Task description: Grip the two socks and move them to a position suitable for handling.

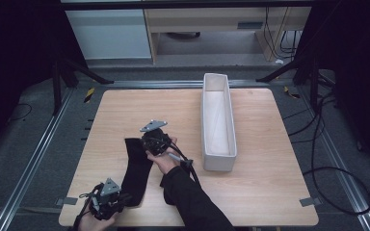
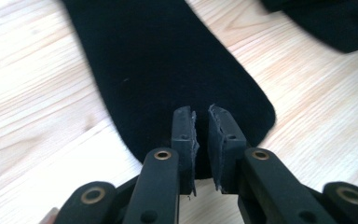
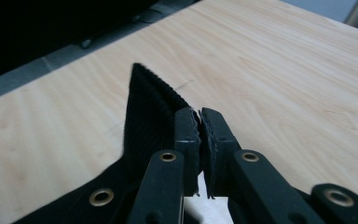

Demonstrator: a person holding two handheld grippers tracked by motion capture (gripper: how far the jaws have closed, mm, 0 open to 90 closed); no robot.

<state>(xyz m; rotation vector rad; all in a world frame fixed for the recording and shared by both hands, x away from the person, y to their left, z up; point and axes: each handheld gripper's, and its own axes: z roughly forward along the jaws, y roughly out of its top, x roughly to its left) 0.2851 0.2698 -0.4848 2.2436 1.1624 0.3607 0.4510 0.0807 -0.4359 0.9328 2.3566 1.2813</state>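
Black and flat, the sock [image 1: 137, 171] lay lengthwise on the wooden table [image 1: 265, 192], left of the long white tray [image 1: 217, 120]. The left gripper [image 2: 201, 121] sat at the sock's near, rounded end by the table's front edge; its jaws stood nearly together over the fabric with a narrow gap between the pads, and whether they pinched cloth could not be told. The right gripper [image 3: 200, 122] was at the far, ribbed cuff end, its jaws closed on the cuff's edge, which stood lifted off the wood beside the pads.
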